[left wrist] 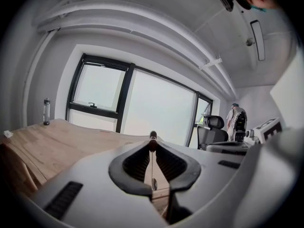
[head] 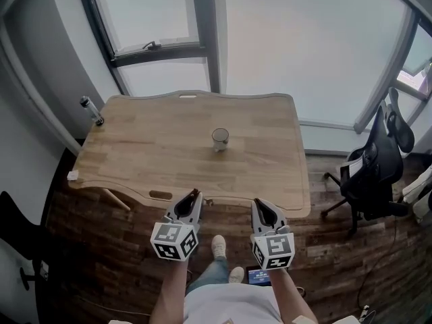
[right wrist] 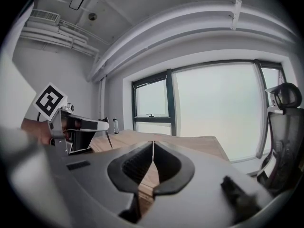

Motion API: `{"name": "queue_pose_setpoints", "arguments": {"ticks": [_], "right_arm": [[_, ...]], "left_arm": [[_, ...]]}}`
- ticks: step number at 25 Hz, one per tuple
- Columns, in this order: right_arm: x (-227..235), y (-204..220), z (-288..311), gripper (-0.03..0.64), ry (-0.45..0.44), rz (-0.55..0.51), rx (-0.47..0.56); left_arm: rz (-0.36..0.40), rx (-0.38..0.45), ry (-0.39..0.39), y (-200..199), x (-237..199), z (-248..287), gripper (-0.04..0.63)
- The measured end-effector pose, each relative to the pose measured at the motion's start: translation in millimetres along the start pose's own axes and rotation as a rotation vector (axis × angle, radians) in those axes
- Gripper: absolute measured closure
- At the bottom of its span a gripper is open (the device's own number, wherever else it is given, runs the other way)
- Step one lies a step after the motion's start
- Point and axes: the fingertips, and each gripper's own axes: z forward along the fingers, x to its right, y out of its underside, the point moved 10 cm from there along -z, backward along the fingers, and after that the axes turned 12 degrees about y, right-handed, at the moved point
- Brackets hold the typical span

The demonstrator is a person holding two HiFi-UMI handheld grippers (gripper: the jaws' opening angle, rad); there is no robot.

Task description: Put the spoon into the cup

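Between the jaws of the left gripper (left wrist: 152, 140), one thin metal spoon (left wrist: 153, 183) is pinched near its dark handle end. Its long axis is vertical, bowl pointing down. The right gripper (right wrist: 153, 144) has its jaws pressed together on nothing. One pale round cup (head: 220, 139) stands upright on the light wooden table (head: 148, 160), well apart from both grippers.

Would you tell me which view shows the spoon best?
The left gripper view: the spoon hangs bowl down, clamped in the left hand-held gripper. The right gripper view shows only a thin sliver; in the head view I cannot make it out.
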Motion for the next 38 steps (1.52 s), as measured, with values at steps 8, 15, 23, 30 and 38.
{"name": "queue_pose_setpoints", "arguments": {"ticks": [8,15,23,30,38], "right_arm": [[4.8,-3.2,56.8,0.584,-0.006,-0.019,-0.022],[11.3,-16.0,126.9,0.584,0.007,-0.03,-0.047],[16.0,-23.3,198.8,0.584,0.046,-0.029,-0.093],[14.3,-28.5,243.9,0.584,0.087,-0.018,-0.105],[11.1,-34.8,263.4,0.584,0.12,-0.013,-0.106]], "left_arm": [[-0.013,0.005,-0.021,-5.1,-41.2,36.0,0.546],[-0.042,0.012,-0.011,-22.0,-94.7,88.3,0.546],[-0.069,-0.006,0.036,-38.9,-149.8,150.0,0.546],[-0.08,0.0,0.089,-52.2,-187.1,187.5,0.546],[-0.089,0.0,0.138,-59.0,-204.8,211.4,0.546]]}}
